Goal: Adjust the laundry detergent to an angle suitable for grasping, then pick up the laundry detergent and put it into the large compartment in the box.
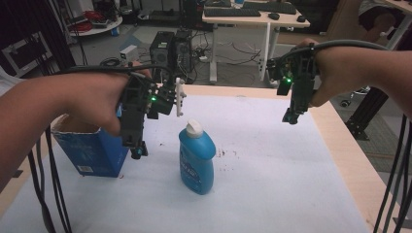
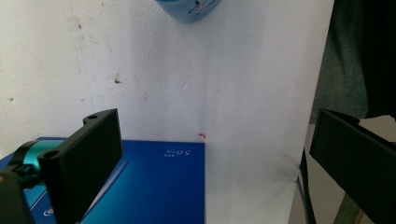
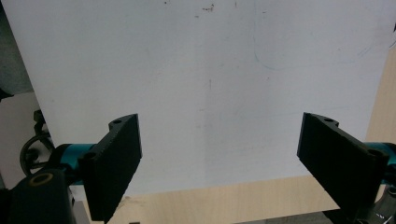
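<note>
Bottle [image 1: 197, 158] upright, apart from box [image 1: 94, 153]

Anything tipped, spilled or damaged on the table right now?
Nothing tipped: the blue bottle stands upright, cap on, beside the blue box. Only small reddish specks mark the white sheet right of the bottle.

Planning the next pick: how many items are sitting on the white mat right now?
2: a blue bottle upright mid-mat, and an open blue box at the mat's left edge, under the left gripper. Anything behind the box would be hidden.
</note>
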`<state>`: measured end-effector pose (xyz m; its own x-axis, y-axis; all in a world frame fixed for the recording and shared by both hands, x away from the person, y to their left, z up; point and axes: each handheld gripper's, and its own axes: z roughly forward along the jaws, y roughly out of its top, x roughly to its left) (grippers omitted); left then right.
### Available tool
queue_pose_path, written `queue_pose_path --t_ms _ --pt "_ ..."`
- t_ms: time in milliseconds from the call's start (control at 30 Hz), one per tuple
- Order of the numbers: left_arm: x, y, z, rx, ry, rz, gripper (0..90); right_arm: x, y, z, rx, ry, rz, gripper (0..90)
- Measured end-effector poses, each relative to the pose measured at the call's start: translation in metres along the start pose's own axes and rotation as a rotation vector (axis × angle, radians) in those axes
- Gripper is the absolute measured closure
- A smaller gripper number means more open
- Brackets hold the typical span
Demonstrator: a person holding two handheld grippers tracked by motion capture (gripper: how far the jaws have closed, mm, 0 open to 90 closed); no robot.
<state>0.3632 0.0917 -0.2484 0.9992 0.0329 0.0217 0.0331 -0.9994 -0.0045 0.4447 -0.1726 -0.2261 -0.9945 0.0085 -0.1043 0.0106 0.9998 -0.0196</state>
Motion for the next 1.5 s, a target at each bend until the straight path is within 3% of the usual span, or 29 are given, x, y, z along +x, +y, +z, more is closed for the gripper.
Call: queue_pose_path --t_ms 967,1333,1400,1433,1500 --pt "0.006 -0.003 0.000 -0.004 -0.004 0.002 2.5 0.000 -0.004 -0.003 -0.010 -0.013 0.007 13.0" --pt "0.013 -0.001 -0.003 -0.014 -0.004 0.027 2.5 -0.003 -0.006 -0.003 -0.007 -0.005 0.012 13.0" --pt "0.014 0.000 -0.007 -0.023 0.004 0.043 2.5 -0.002 -0.005 -0.003 -0.008 0.001 0.007 13.0" --pt "0.014 0.002 -0.012 -0.025 0.022 0.090 2.5 -0.002 -0.005 -0.003 -0.009 -0.003 0.008 13.0" --pt "0.013 0.003 -0.014 -0.035 0.023 0.108 2.5 -0.003 -0.005 -0.003 -0.009 -0.003 0.012 13.0"
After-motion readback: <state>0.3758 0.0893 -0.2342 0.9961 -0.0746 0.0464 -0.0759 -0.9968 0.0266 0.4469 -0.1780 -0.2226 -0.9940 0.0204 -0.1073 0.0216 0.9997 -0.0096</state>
